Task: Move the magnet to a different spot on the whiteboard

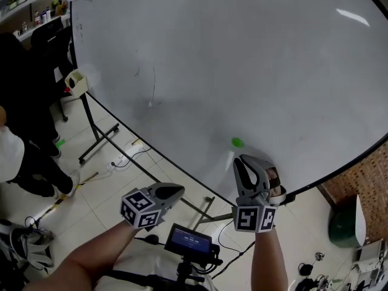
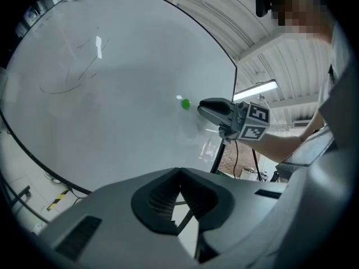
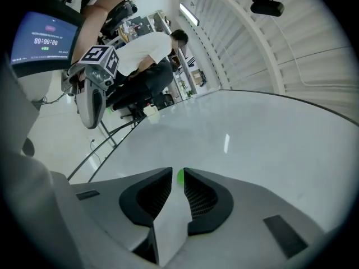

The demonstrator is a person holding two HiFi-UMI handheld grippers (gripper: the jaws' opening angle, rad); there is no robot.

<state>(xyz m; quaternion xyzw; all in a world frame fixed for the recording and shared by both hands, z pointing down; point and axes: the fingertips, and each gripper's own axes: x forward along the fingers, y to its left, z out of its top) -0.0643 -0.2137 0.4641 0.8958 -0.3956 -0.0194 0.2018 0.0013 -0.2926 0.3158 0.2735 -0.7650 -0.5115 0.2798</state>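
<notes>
Lining up my right gripper (image 1: 245, 161) just short of the green magnet (image 1: 237, 142) low on the whiteboard (image 1: 242, 53), jaws part-open and empty to straddle it. My left gripper (image 1: 176, 191) waits closed below the whiteboard.

Whiteboard (image 1: 242, 59): smooth, glossy, throws back lamp glare. Magnet (image 1: 237, 142): green, smooth; material not discernible. My left gripper (image 1: 177, 191) and my right gripper (image 1: 242, 160): grey moulded plastic shells, matt. My pads (image 3: 147, 198): dark, ribbed, rubber-like, matt. Marker cubes (image 1: 253, 218): matt black-and-white print. Board stand (image 1: 96, 129): black painted metal tube. Floor tiles (image 1: 103, 187): pale, slight sheen. Brick wall (image 1: 367, 177): rough, matt.
</notes>
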